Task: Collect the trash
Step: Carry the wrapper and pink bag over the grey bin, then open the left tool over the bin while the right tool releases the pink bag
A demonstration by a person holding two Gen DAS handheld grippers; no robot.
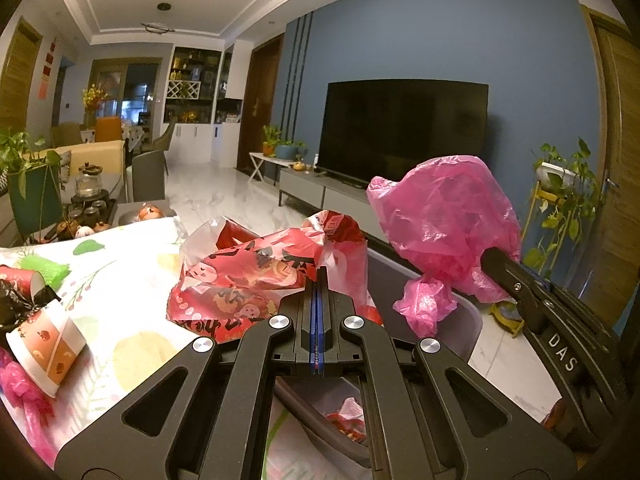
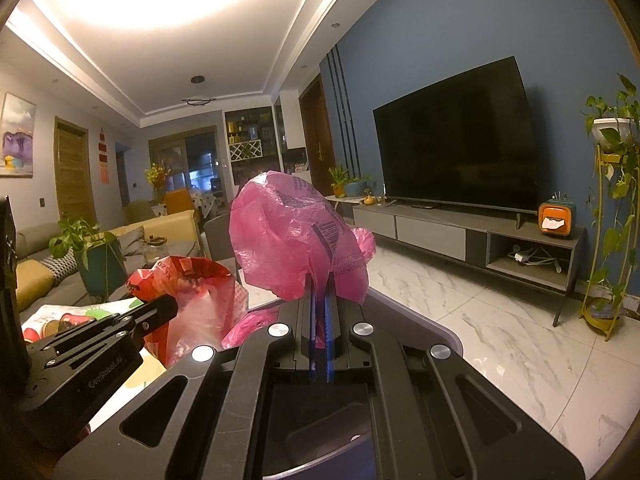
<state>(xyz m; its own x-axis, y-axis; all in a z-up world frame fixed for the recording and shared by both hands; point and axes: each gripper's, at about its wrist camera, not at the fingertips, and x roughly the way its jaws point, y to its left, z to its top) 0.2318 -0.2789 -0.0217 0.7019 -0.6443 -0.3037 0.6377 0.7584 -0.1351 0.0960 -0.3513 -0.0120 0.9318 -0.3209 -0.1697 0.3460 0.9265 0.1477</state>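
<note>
A living room with a blue wall, a dark television (image 2: 456, 136) on a grey low cabinet (image 2: 468, 236) and a pale marble floor lies behind a table under a leaf-printed cloth (image 1: 120, 292).

In the left wrist view the left gripper (image 1: 319, 276) sits at 6 o'clock with its jaws pressed together, the blue pads meeting on the edge of a crumpled red printed plastic bag (image 1: 256, 272) that lies at the table's near edge. Below the gripper, at 6 o'clock, a grey bin (image 1: 460, 320) stands beside the table with a few red scraps inside.

The right gripper (image 2: 320, 280) has its jaws nearly closed, pinching a bunched pink plastic bag (image 2: 296, 236) that billows up above the fingertips. In the left wrist view this pink bag hangs at 3 o'clock, held in the air over the bin and just beside the red bag; whether the two bags touch is unclear.

Counted: two grippers, each clamped on one bag. On the cloth at 9 o'clock in the left wrist view lie two paper cups on their sides, one patterned white and orange (image 1: 48, 344), one red (image 1: 22, 278), with one green foam net (image 1: 48, 270), one black plastic scrap (image 1: 16, 304) and one more pink plastic piece (image 1: 24, 388) at 8 o'clock.
</note>
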